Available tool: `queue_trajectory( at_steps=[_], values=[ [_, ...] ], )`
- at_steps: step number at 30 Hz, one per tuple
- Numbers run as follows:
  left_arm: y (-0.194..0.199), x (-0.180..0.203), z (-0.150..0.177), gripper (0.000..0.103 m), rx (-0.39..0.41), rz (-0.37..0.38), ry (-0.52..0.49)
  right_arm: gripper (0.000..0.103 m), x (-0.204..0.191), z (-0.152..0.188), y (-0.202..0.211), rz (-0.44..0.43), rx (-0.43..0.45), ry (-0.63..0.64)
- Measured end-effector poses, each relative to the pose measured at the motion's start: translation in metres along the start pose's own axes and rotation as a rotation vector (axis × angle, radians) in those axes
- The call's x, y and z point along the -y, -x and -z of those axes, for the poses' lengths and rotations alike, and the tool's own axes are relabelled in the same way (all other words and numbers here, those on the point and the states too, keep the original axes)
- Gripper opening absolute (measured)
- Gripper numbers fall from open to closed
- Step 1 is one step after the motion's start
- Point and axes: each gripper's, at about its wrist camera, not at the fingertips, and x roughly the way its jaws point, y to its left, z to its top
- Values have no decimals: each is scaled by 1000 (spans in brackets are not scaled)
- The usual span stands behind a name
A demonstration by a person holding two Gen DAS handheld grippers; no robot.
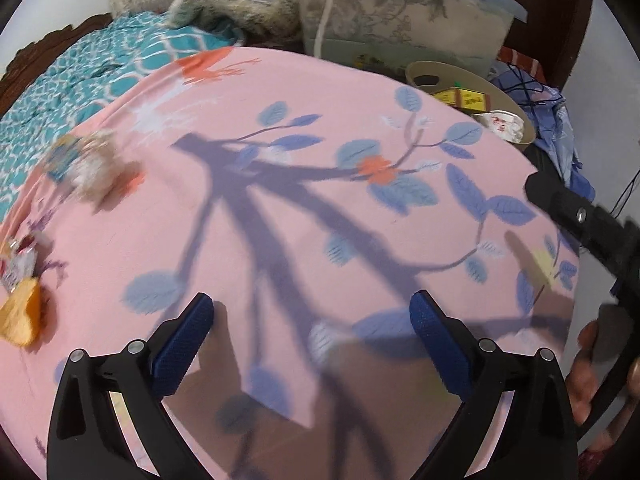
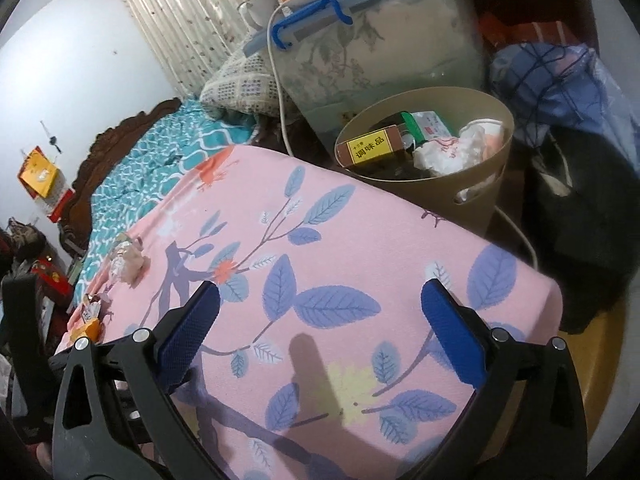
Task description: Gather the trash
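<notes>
My left gripper [image 1: 312,316] hangs open over the pink leaf-print cover [image 1: 280,208], nothing between its blue pads. Crumpled paper trash [image 1: 94,168] lies blurred at the cover's left side, and an orange wrapper [image 1: 22,312] with a small packet [image 1: 18,264] sits at the left edge. My right gripper [image 2: 320,312] is open too, above the same pink cover [image 2: 320,248]. Beyond its far edge stands a beige bin [image 2: 472,184] holding a brown box [image 2: 370,146] and wadded paper [image 2: 452,152]. The crumpled trash [image 2: 128,262] and orange wrapper [image 2: 90,326] show at the left edge.
A clear storage tub [image 2: 380,44] with a blue handle stands behind the bin, a white cord running down it. A teal quilt [image 2: 136,176] and pillow [image 2: 244,84] lie at the left. Dark clothes [image 2: 580,208] pile at the right. The right gripper's body [image 1: 592,228] and a hand [image 1: 588,364] show at the right.
</notes>
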Motion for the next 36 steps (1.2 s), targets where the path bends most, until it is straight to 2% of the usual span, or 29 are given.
queue_trajectory(
  at_steps=[2,6,9,13,17,19,22,27,30,36],
  values=[
    [11,-16,8,94,22,-6,19,99,-3,-1,1,-19,-3,-18],
    [47,-74,26,94,94,-28,78,85,-31,-2,2,-83,-18,49],
    [73,-133,36,94,137,-101,116,73,-65,0,-6,-168,-73,133],
    [91,-210,38,94,156,-217,205,63,-119,13,-24,-295,-173,227],
    [90,-279,35,94,149,-213,312,61,-161,35,-37,-376,-250,273],
    [83,-305,32,94,148,-177,351,61,-178,49,-45,-399,-298,293],
    [69,-329,25,93,142,-107,377,61,-195,67,-53,-410,-354,332],
    [53,-342,19,89,137,-22,392,60,-212,79,-59,-428,-394,356],
    [43,-347,17,82,137,26,414,60,-215,85,-67,-421,-410,358],
    [30,-344,17,71,130,57,414,60,-213,86,-67,-432,-386,361]
  ],
)
